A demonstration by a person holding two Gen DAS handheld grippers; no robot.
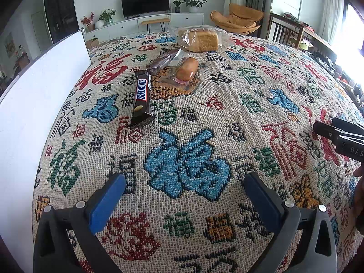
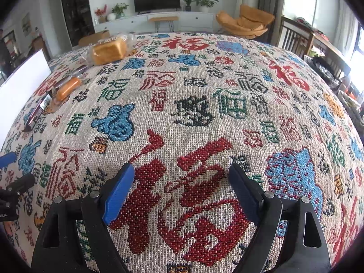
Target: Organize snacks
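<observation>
A Snickers bar lies on the patterned tablecloth, left of centre. Behind it lie a dark wrapped bar, a small bun in clear wrap and a bagged bread loaf. My left gripper is open and empty, hovering over the cloth well short of the Snickers bar. My right gripper is open and empty over the cloth; the loaf, the bun and the Snickers bar lie far to its left. The right gripper also shows at the left wrist view's right edge.
A white board or box stands along the table's left side, also seen in the right wrist view. Behind the table are a TV cabinet, an orange chair and a wooden chair.
</observation>
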